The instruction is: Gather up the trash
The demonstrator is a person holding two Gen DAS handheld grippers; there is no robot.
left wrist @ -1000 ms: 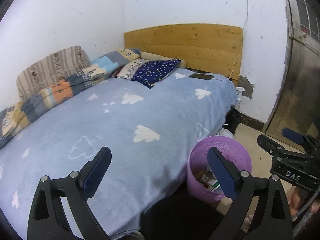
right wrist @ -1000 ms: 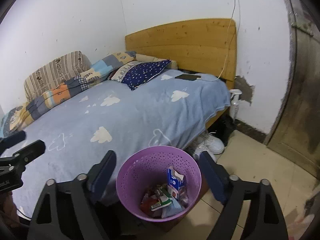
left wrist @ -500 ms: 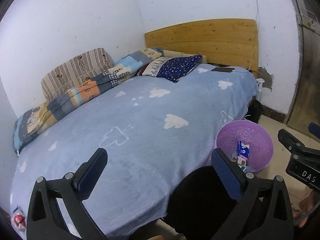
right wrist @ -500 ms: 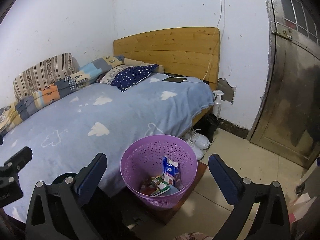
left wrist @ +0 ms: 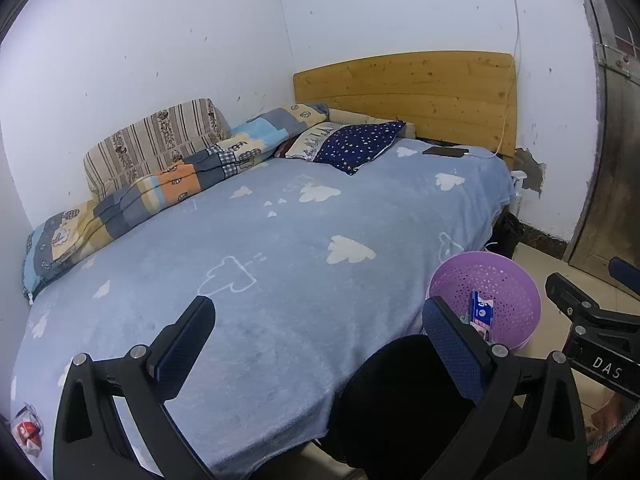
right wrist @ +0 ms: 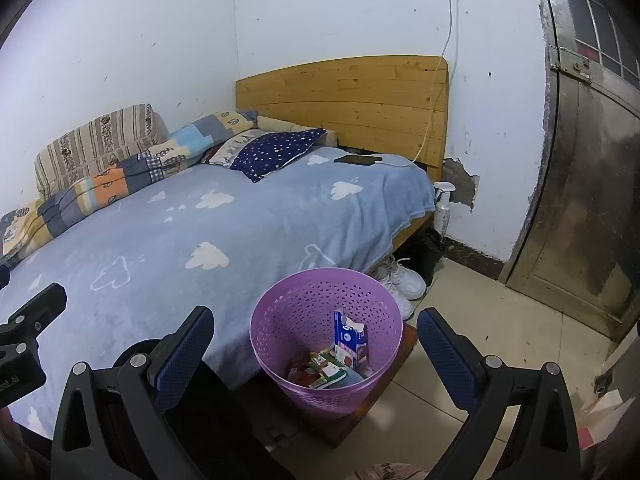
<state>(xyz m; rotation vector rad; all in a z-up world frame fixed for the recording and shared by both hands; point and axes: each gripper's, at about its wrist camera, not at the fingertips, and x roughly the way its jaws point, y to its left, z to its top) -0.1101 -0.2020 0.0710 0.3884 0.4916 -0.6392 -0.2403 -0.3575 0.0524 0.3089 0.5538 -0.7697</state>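
Note:
A purple perforated trash basket (right wrist: 280, 320) stands on the floor beside the bed; it also shows in the left wrist view (left wrist: 516, 292). Inside lie a blue and white carton (right wrist: 350, 338) and several wrappers (right wrist: 324, 372). My right gripper (right wrist: 312, 344) is open and empty, held back from the basket and above it. My left gripper (left wrist: 316, 336) is open and empty over the bed's near edge. A red and white wrapper (left wrist: 26, 432) lies at the bed's near left corner.
The bed (left wrist: 280, 248) has a blue cloud blanket, pillows and a folded quilt (left wrist: 160, 184) along the wall. A phone (right wrist: 358, 159) on a charging cable lies by the wooden headboard (right wrist: 352, 96). White sneakers (right wrist: 400, 280) and a spray bottle (right wrist: 443, 208) stand by the bed. A metal door (right wrist: 580, 200) is at right.
Both grippers have pulled back and up from the basket and the bed. The left view has swung left, so more of the bed and its near left corner now show.

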